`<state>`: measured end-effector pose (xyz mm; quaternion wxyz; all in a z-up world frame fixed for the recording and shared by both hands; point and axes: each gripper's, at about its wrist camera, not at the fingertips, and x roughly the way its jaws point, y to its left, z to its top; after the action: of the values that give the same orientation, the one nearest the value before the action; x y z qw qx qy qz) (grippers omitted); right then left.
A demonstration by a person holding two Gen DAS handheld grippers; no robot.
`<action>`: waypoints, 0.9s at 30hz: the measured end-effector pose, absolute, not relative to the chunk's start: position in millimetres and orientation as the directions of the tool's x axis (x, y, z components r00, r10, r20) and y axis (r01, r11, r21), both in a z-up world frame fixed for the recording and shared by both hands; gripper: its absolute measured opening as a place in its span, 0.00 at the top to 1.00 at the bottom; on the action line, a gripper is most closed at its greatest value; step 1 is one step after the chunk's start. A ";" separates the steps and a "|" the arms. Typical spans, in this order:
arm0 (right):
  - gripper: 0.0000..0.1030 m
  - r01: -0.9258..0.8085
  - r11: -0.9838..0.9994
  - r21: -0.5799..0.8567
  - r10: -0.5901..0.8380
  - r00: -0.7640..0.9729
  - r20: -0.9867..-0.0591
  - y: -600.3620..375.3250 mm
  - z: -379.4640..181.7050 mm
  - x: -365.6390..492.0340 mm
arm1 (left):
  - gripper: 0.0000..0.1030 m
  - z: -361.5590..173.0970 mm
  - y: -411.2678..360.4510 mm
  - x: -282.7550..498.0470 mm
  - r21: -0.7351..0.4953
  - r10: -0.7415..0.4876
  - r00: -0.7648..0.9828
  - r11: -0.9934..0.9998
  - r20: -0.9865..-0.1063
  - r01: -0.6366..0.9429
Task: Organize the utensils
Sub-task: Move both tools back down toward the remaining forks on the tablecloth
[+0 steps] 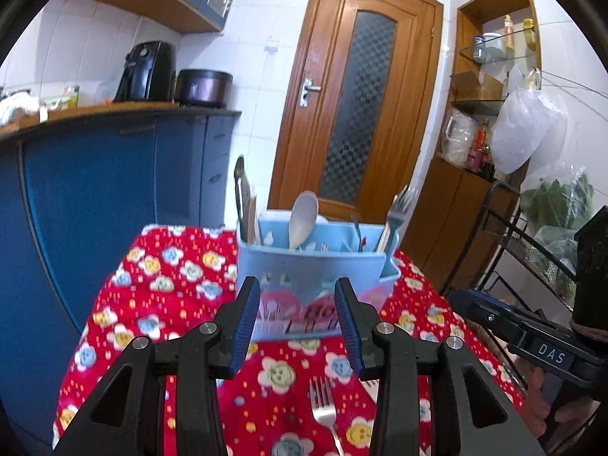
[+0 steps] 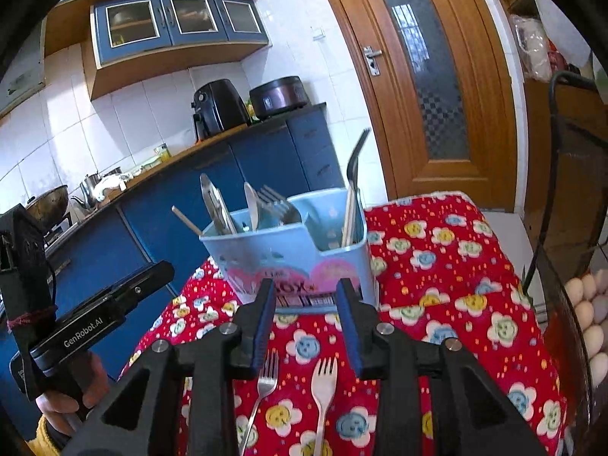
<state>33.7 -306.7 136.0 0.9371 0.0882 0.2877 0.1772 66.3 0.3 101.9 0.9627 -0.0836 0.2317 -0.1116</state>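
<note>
A light blue utensil caddy (image 1: 315,273) stands on a red flowered cloth (image 1: 163,304) and holds a white spoon (image 1: 303,218), forks, a peeler and chopsticks. It also shows in the right wrist view (image 2: 288,250). My left gripper (image 1: 298,296) is open and empty, just short of the caddy, with a metal fork (image 1: 323,414) lying below it. My right gripper (image 2: 306,300) is open and empty above two forks on the cloth, a left fork (image 2: 262,383) and a right fork (image 2: 323,387).
A blue kitchen counter (image 1: 114,174) with a black air fryer (image 1: 146,72) and a cooker stands to the left. A wooden door (image 1: 357,95) is behind. A black wire rack (image 1: 532,250) stands at the right; eggs (image 2: 589,315) lie at the right edge.
</note>
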 end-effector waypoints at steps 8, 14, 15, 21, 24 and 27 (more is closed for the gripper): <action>0.65 -0.237 0.927 0.292 0.367 0.741 -0.563 -315.0 110.2 24.9 | 0.59 81.3 0.2 58.3 -0.217 -0.253 0.829 0.962 -0.499 0.163; 0.65 -0.201 0.930 0.307 0.352 0.723 -0.594 -326.4 94.0 21.6 | 0.59 64.9 -1.3 56.4 -0.221 -0.255 0.799 0.963 -0.545 0.157; 0.65 -0.197 0.931 0.308 0.351 0.720 -0.599 -327.6 92.4 21.1 | 0.59 62.6 -1.5 56.8 -0.222 -0.255 0.794 0.963 -0.552 0.155; 0.65 -0.168 0.932 0.322 0.343 0.699 -0.627 -337.4 78.8 19.0 | 0.59 46.7 -7.3 59.2 -0.228 -0.264 0.747 0.961 -0.610 0.153; 0.65 -0.162 0.930 0.330 0.346 0.690 -0.636 -340.1 73.9 17.2 | 0.59 38.5 -10.4 61.7 -0.244 -0.283 0.720 0.956 -0.634 0.162; 0.65 -0.160 0.930 0.332 0.347 0.682 -0.644 -341.1 69.8 15.8 | 0.59 28.1 -14.9 65.3 -0.268 -0.310 0.686 0.948 -0.658 0.172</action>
<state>15.8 -341.1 69.8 0.9085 0.1252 0.3734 0.1394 65.3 -14.9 28.1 0.9134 -0.0927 0.3738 -0.1320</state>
